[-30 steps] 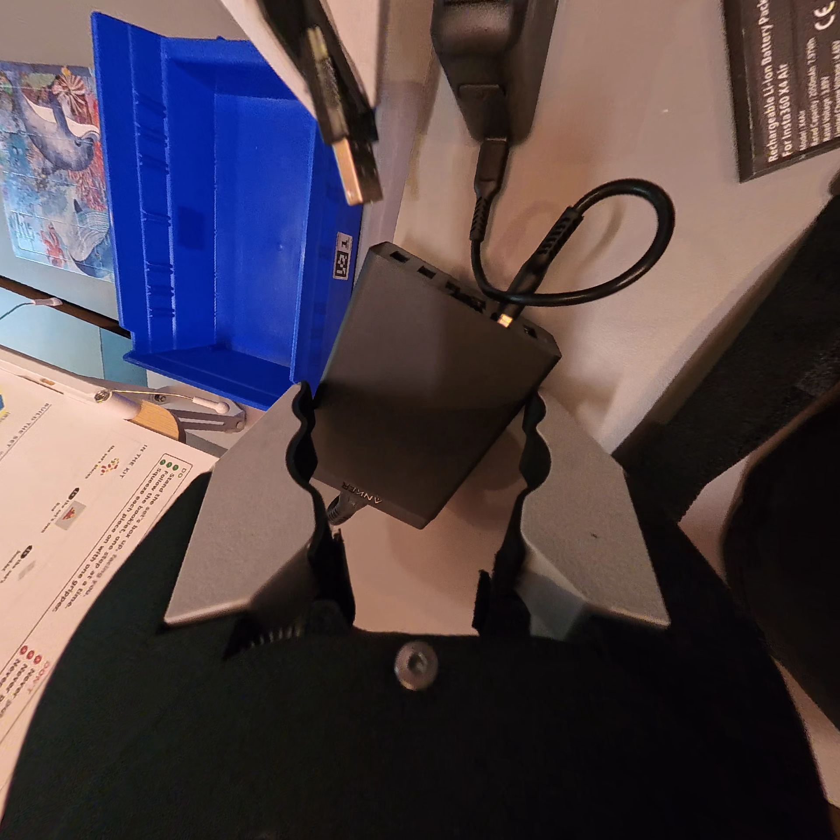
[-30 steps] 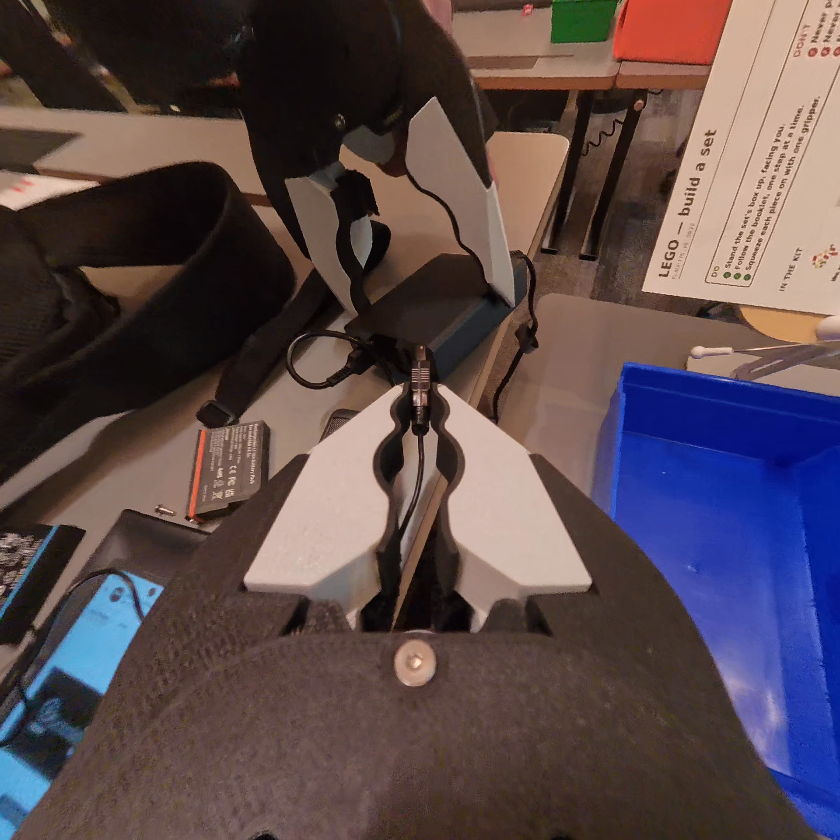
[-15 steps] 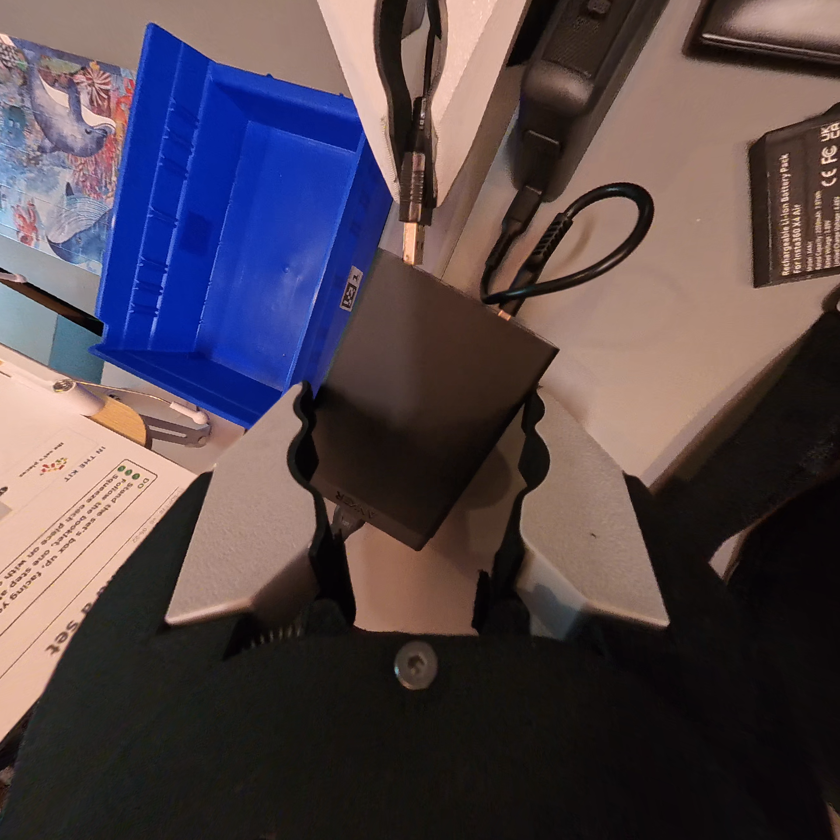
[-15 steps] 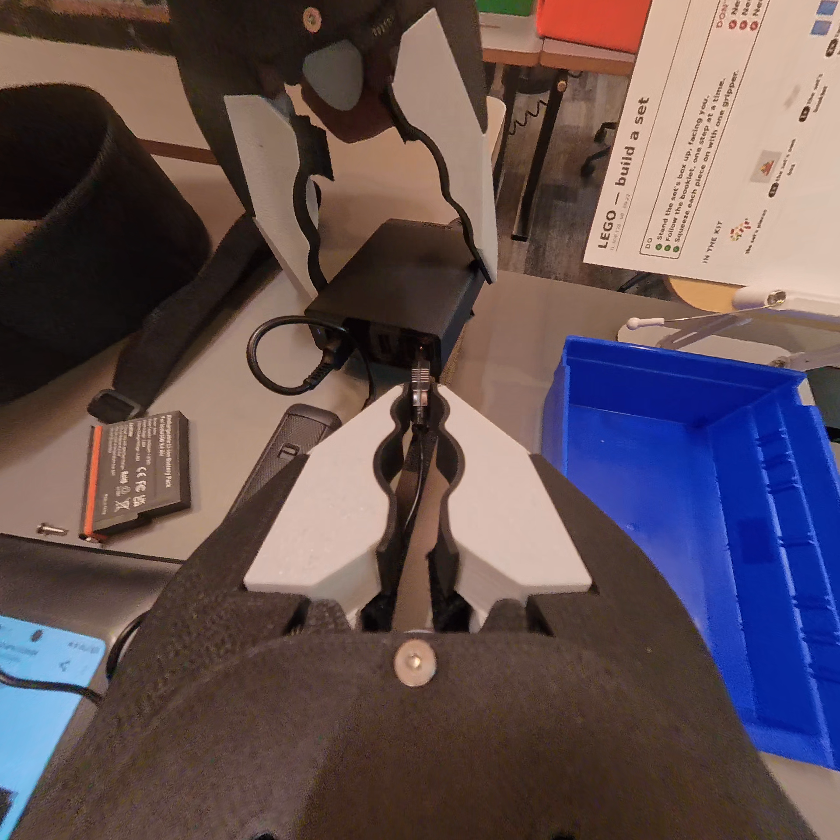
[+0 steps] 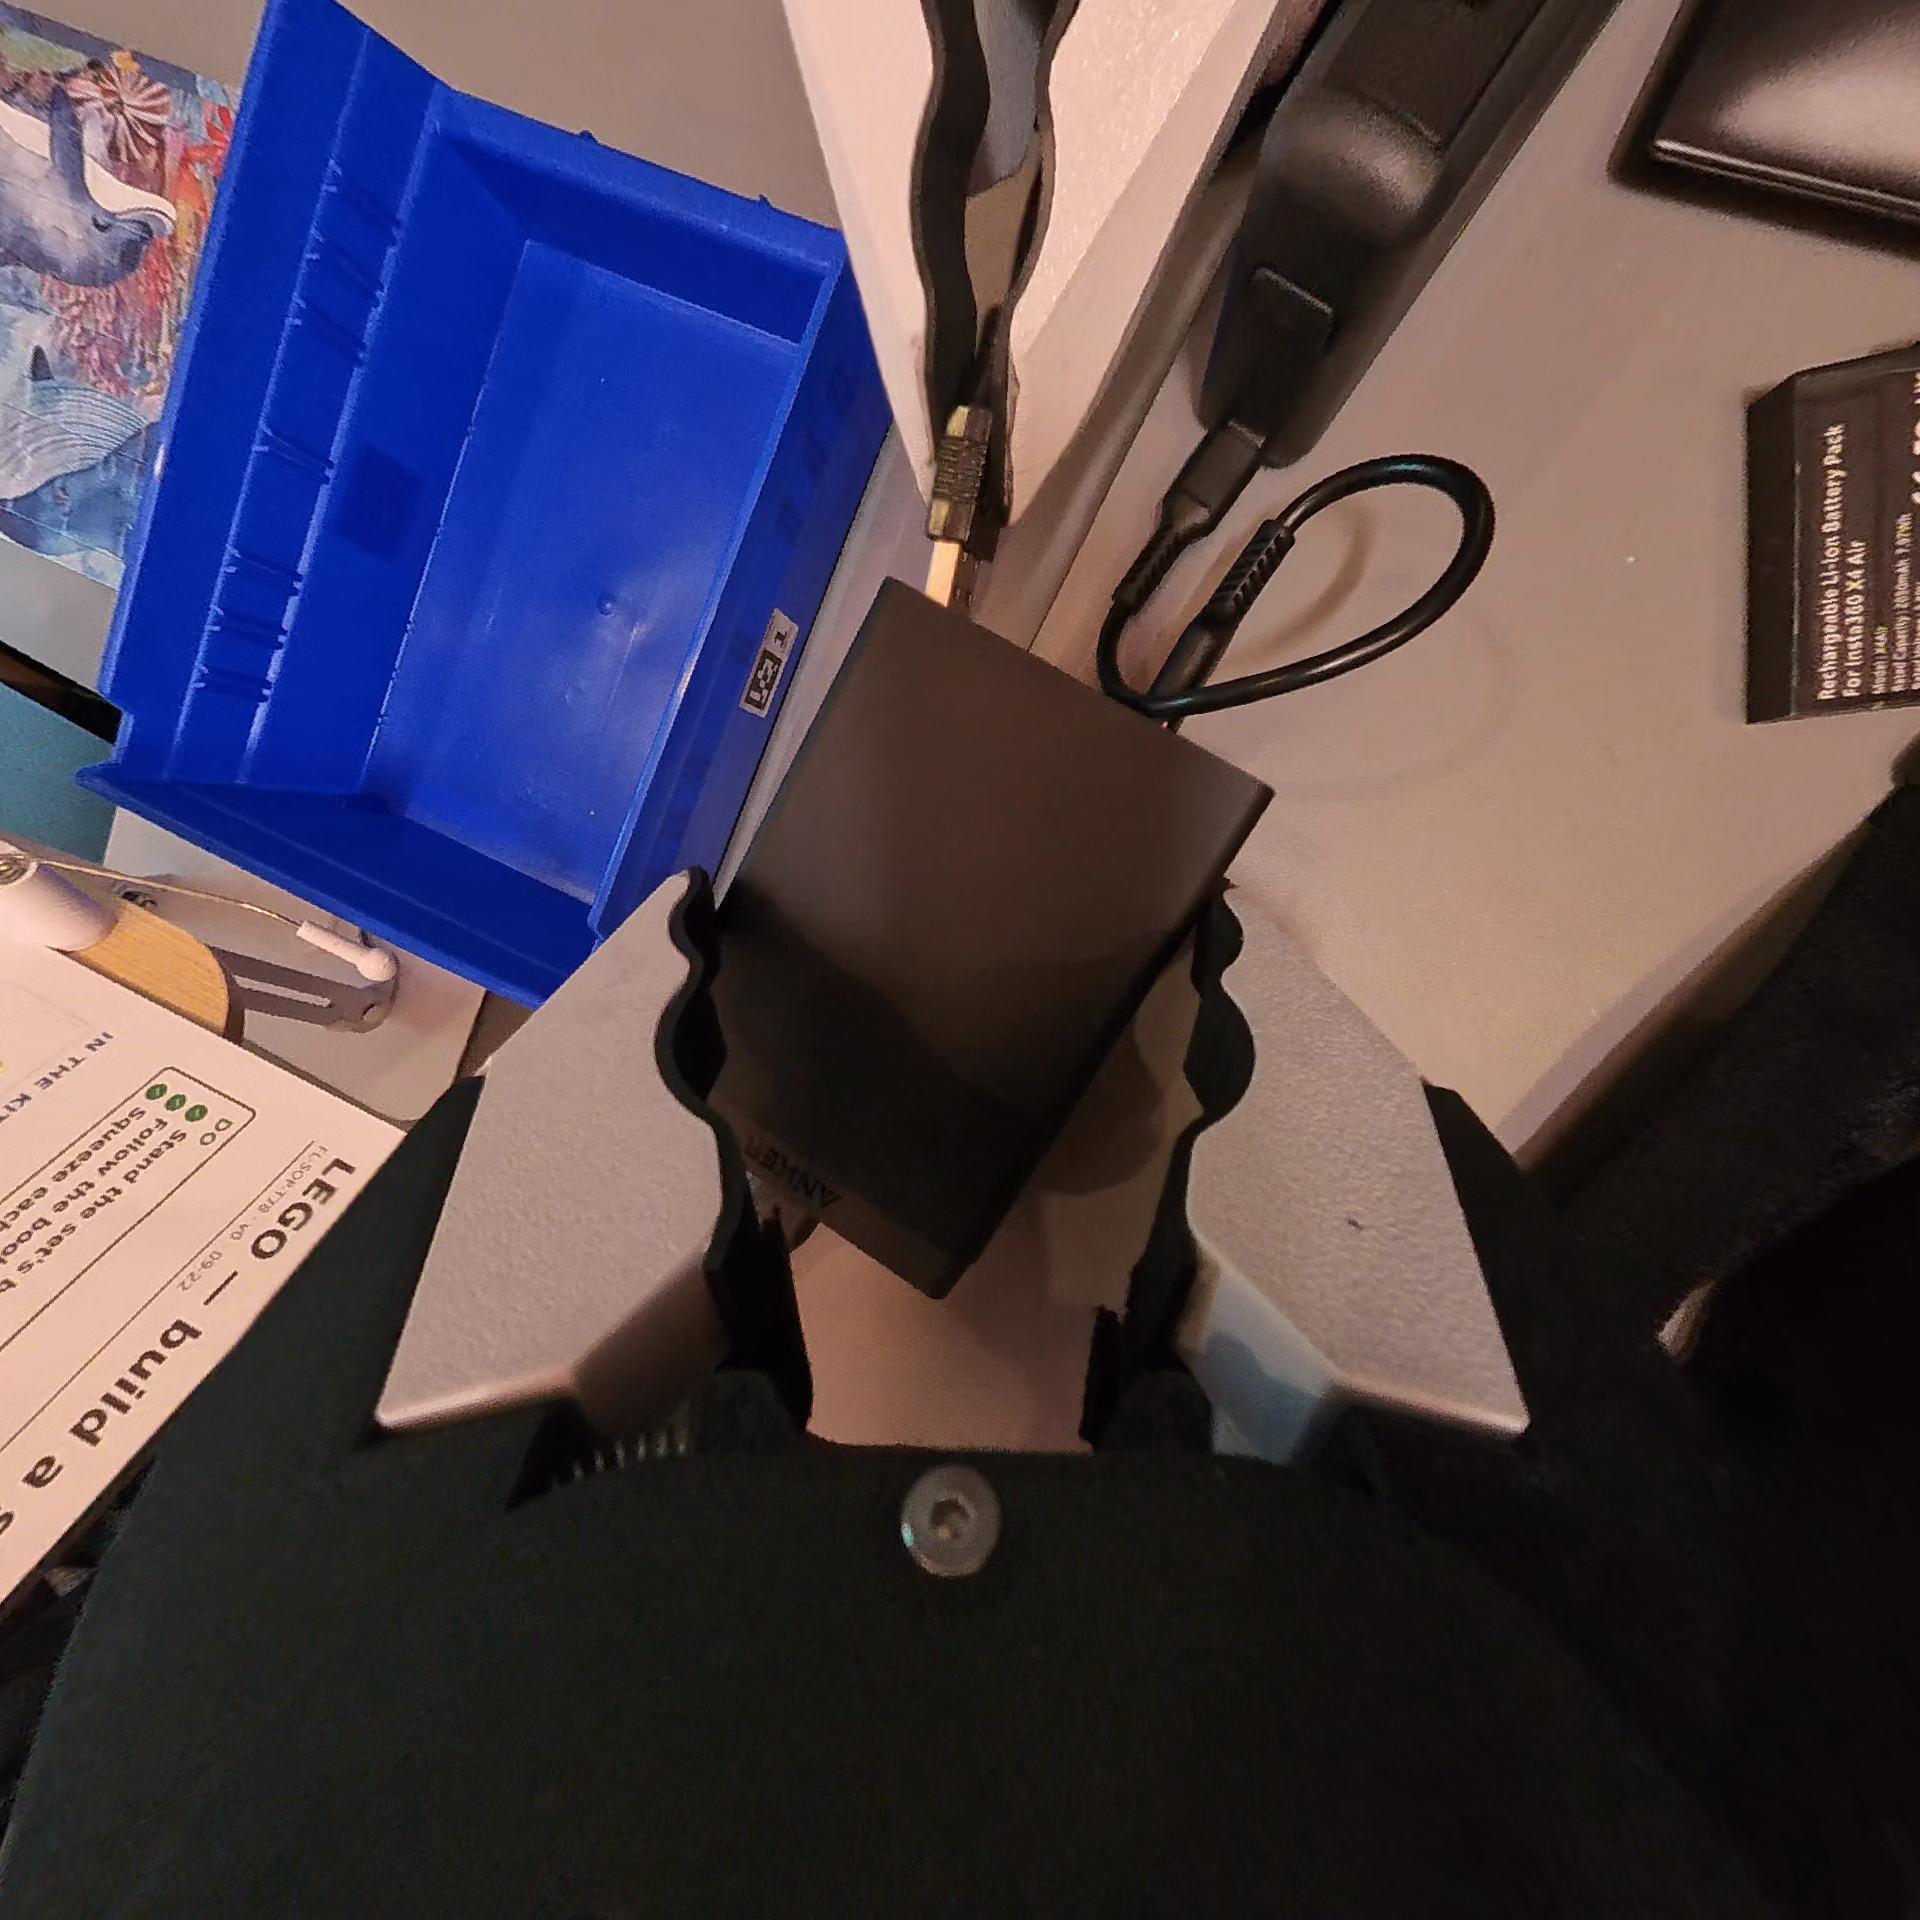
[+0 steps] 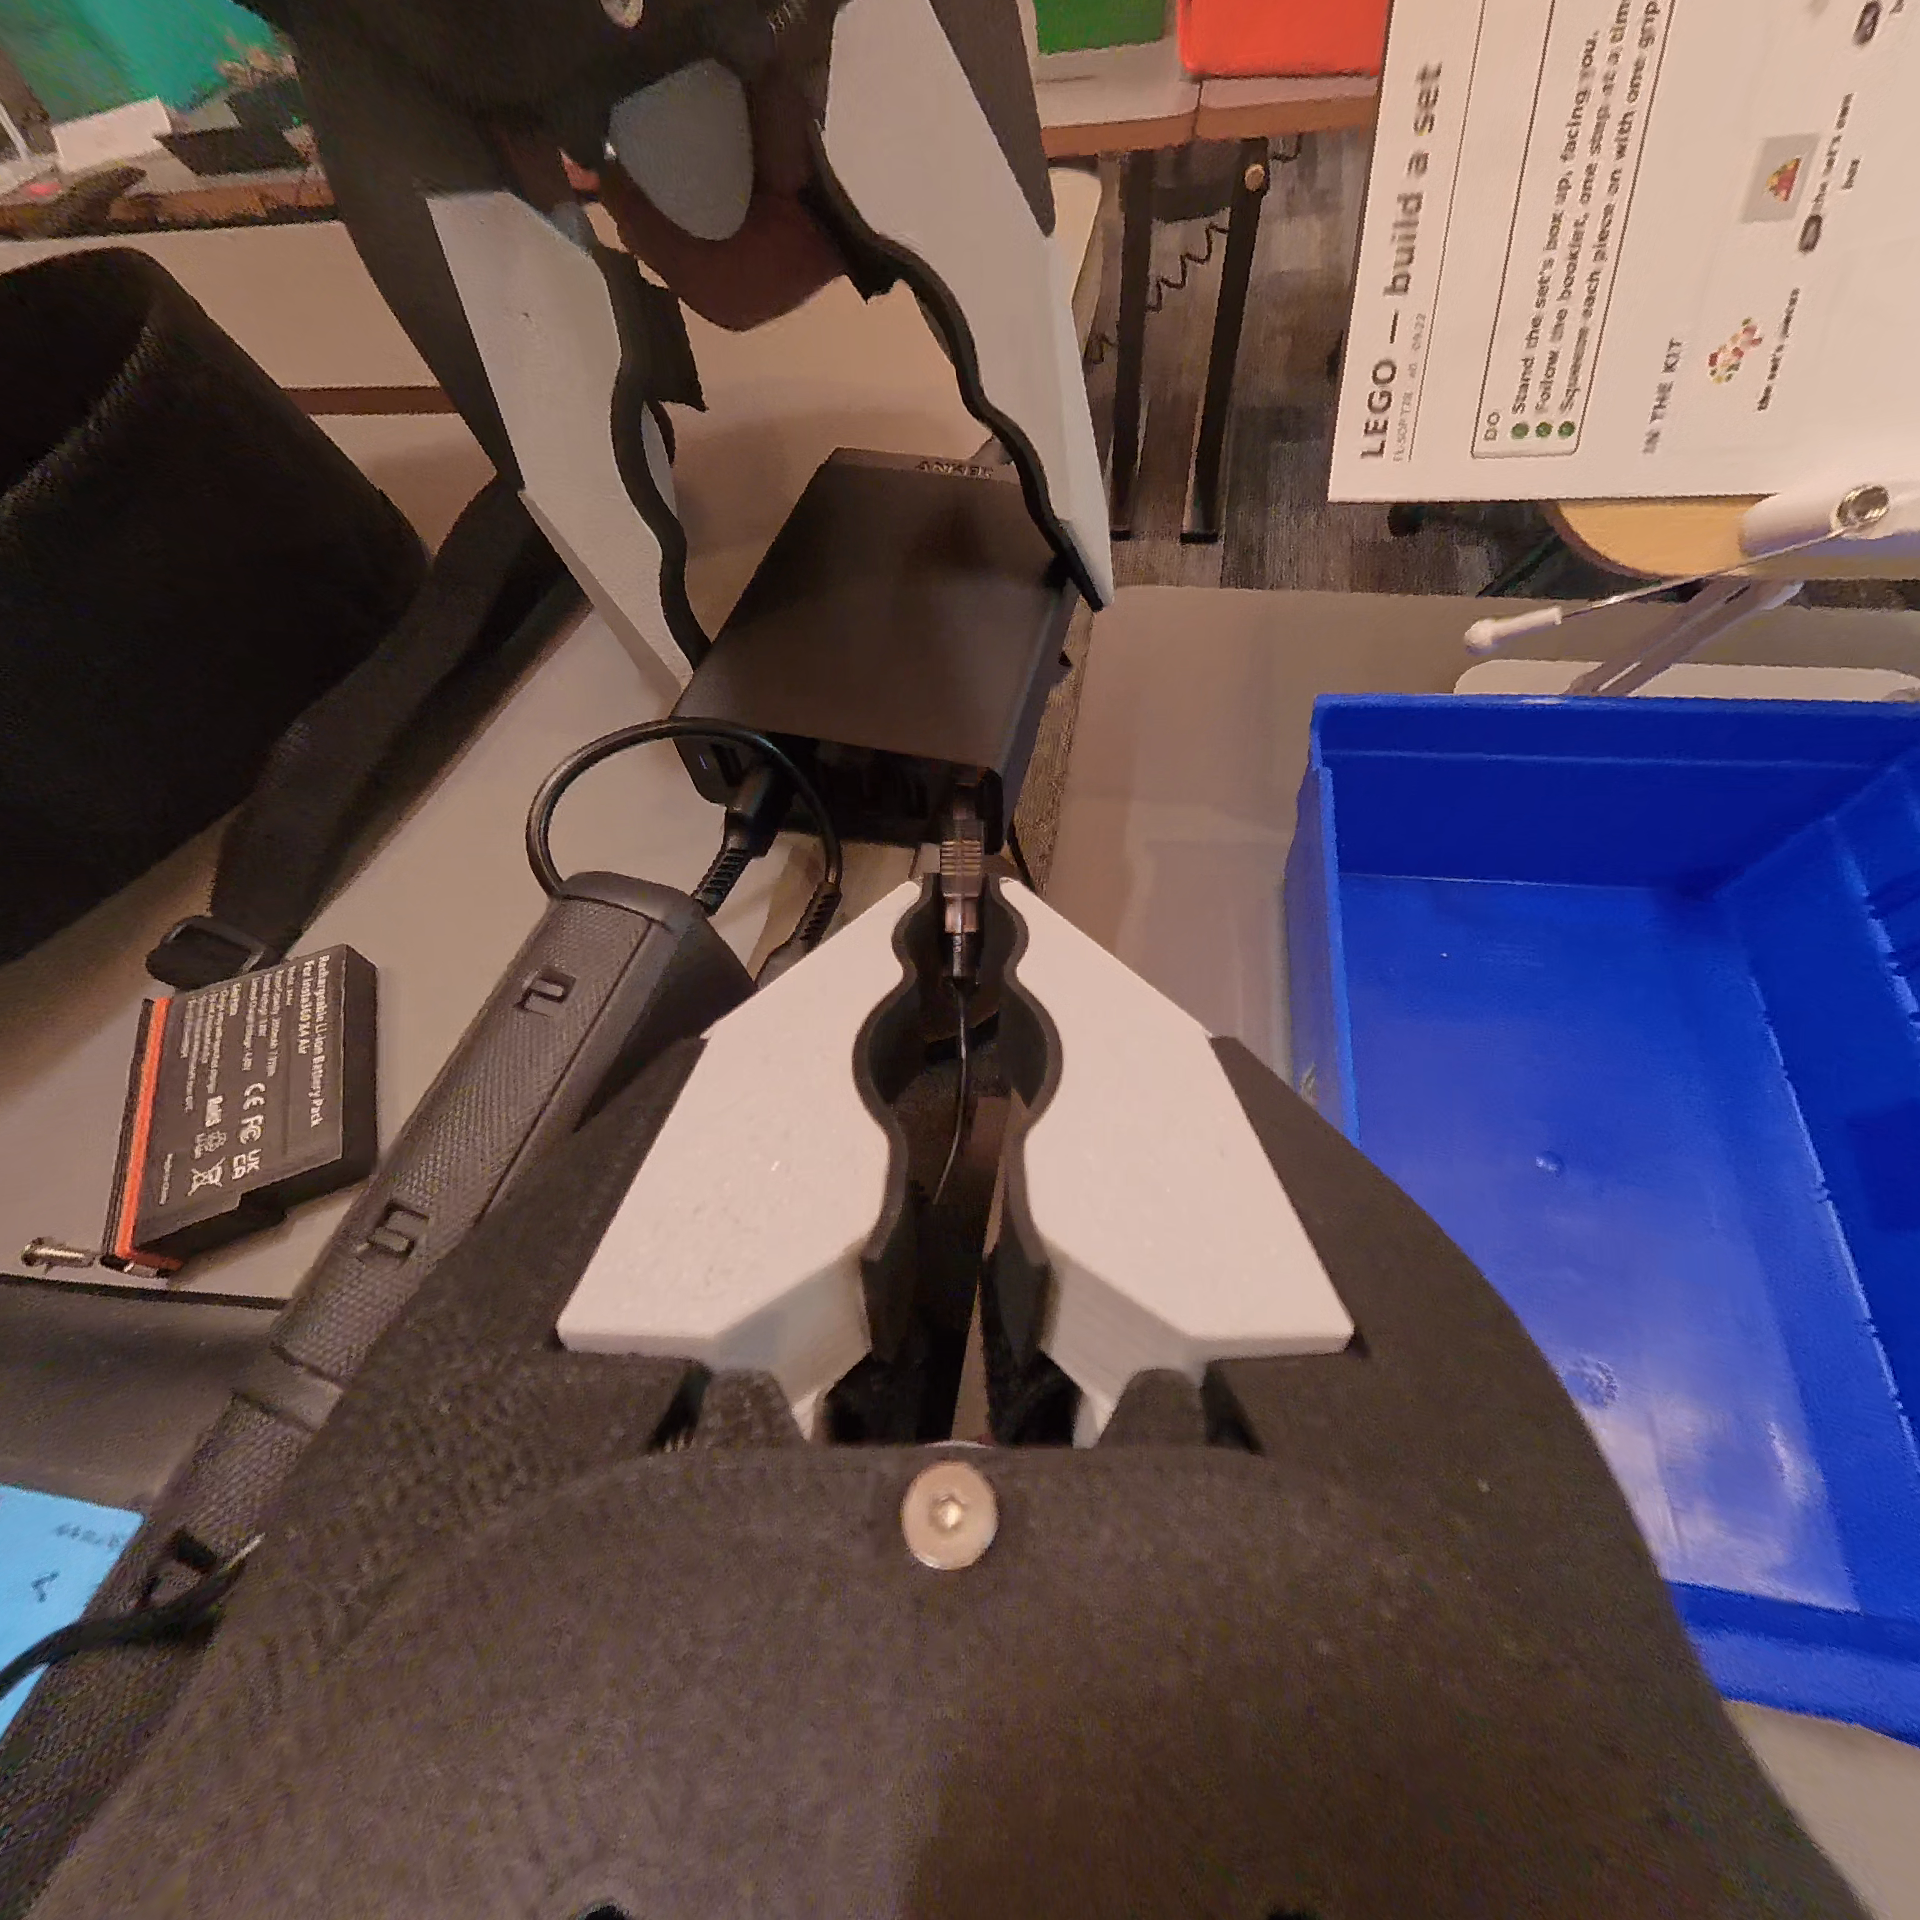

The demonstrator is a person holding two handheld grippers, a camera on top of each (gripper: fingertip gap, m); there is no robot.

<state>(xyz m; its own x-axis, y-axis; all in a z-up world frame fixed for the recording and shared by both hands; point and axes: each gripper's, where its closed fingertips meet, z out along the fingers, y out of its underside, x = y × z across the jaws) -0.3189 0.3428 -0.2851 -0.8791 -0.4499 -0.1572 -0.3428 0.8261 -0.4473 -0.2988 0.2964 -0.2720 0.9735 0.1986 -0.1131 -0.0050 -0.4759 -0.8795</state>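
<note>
My left gripper [image 5: 961, 894] is shut on a black charger hub [image 5: 987, 790] lying on the grey table, one finger on each long side. It also shows from the front in the right wrist view [image 6: 878, 623], straddling the hub [image 6: 883, 665]. My right gripper [image 6: 963, 888] is shut on a black USB plug [image 6: 961, 857] with a thin cable running back between the fingers. The plug's metal tip [image 5: 945, 566] meets the right end of the hub's port face. A short black looped cable [image 6: 582, 790] sits plugged into the port face's left end.
A blue bin [image 6: 1320, 935] stands right of the hub, close to my right gripper. A black textured handle [image 6: 520, 1060] and a black battery pack [image 6: 249, 1101] lie to the left. A black bag [image 6: 156, 623] is at far left. A printed sheet [image 6: 1621, 239] stands behind. The grippers' ends are close to 6 cm from one another. About 8 cm separates my right fingertips from the black textured handle [image 6: 520, 1060].
My right gripper has carried the USB plug forward to the hub, from clear of it to touching its port face. My left gripper keeps its hold on the hub.
</note>
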